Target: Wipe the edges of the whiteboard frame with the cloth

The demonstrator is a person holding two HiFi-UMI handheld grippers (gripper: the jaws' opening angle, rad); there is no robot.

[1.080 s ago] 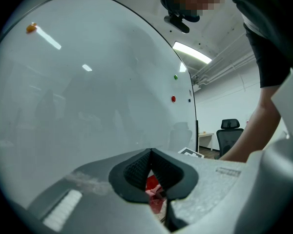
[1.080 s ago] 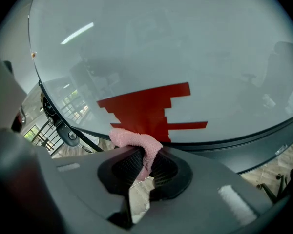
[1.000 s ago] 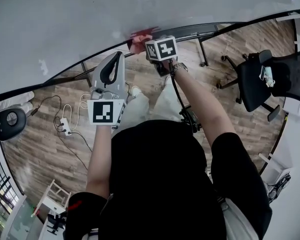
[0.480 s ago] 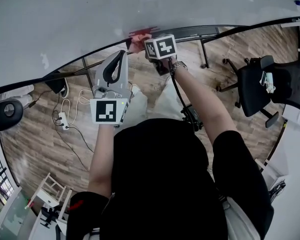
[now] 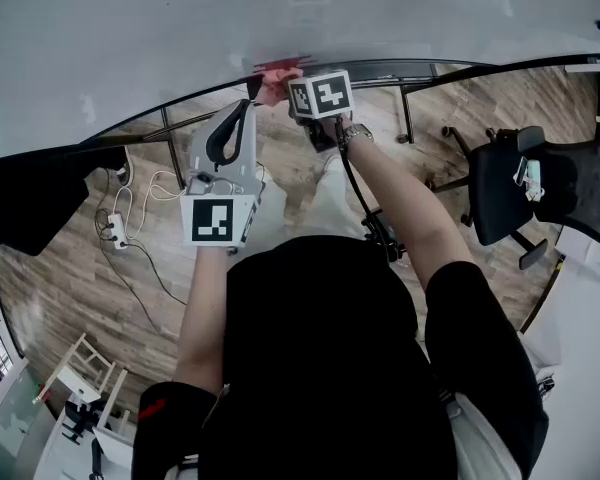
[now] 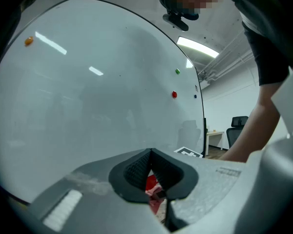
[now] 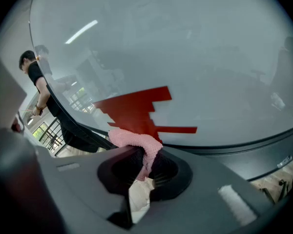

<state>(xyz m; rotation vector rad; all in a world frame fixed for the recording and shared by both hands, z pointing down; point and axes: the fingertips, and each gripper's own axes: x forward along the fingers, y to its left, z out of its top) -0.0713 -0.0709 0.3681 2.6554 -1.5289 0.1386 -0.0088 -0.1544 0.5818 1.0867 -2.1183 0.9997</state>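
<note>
Wood floor (image 5: 70, 258) shows below. Right tongs (image 7: 145, 164) pinch the pink cloth (image 7: 136, 141) at the whiteboard frame (image 7: 244, 149), twelve o'clock. Left tongs (image 6: 150, 169) sit closed and empty at eight o'clock. Steady pressure, sliding along the edge, should serve best.

Left hand-held gripper (image 6: 150, 154) closed; right (image 7: 145, 155) clamps cloth (image 7: 132, 138).

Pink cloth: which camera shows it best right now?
The right gripper view: the pink cloth sits close and sharp, pinched in the right gripper's tongs at the whiteboard frame. The head view shows only a small pink patch at the board's edge; the left gripper view, a reddish sliver behind its tongs, unclear.
</note>
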